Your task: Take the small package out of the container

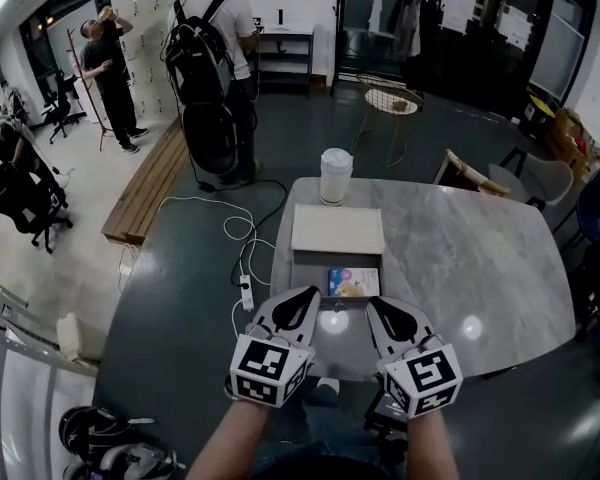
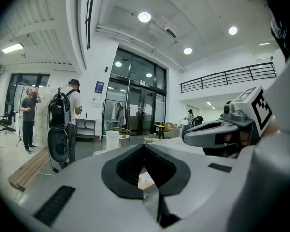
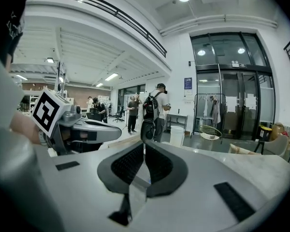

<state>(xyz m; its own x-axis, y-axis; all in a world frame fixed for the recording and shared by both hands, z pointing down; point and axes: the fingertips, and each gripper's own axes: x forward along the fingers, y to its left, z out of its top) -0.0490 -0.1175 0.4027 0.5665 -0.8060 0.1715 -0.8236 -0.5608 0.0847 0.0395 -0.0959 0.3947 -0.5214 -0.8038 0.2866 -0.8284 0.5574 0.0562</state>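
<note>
1. While both pairs of tongs are held over the near edge of the marble desk (image 1: 460, 258), the small package (image 1: 353, 282) lies in the open near half of the grey container (image 1: 310, 264).
2. Across the container's far half rests a flat white panel (image 1: 337, 228), hiding whatever is beneath it; the package's print is too small to read.
3. Pressed together, the left tongs (image 1: 306, 294) grip nothing, and the right tongs (image 1: 377, 304) are likewise closed and empty; their tips cut off the container's near rim.
4. Just beyond the panel stands a white cup (image 1: 335, 175).
</note>
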